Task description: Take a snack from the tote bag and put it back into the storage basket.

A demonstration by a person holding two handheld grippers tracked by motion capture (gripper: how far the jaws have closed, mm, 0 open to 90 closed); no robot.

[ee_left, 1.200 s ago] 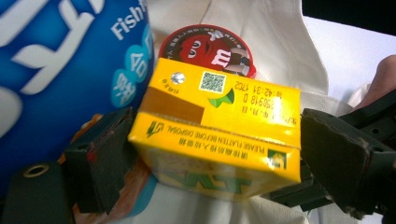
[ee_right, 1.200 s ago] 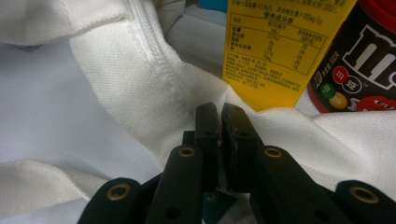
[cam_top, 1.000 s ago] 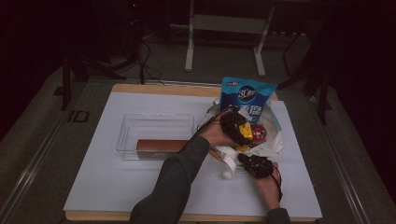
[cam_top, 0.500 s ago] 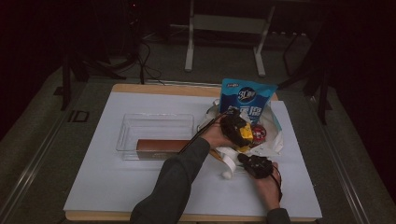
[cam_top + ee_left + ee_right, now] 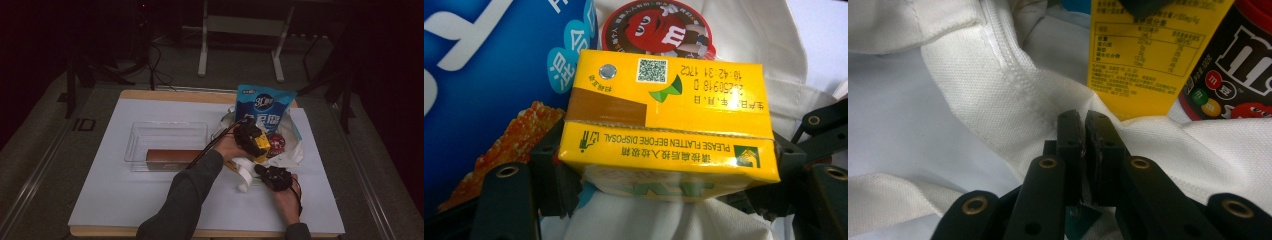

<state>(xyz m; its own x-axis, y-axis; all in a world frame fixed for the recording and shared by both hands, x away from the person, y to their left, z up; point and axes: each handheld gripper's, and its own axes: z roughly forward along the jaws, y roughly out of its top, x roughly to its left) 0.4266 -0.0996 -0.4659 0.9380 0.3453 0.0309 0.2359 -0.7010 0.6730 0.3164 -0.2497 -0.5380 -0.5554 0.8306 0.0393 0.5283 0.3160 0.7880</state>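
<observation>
A yellow drink carton lies between the jaws of my left gripper, whose pads touch its two short sides. These jaws have just been closing on it. In the high view that gripper holds the carton over the white cloth bag. A red M&M's jar and a blue snack bag lie just beyond. My right gripper is shut, pinching the cloth bag's edge just in front of the carton and the jar.
A clear plastic bin stands to the left on the white table cover, with a long brown box at its near side. The blue snack bag stands upright behind the cloth bag. A white strap trails towards me.
</observation>
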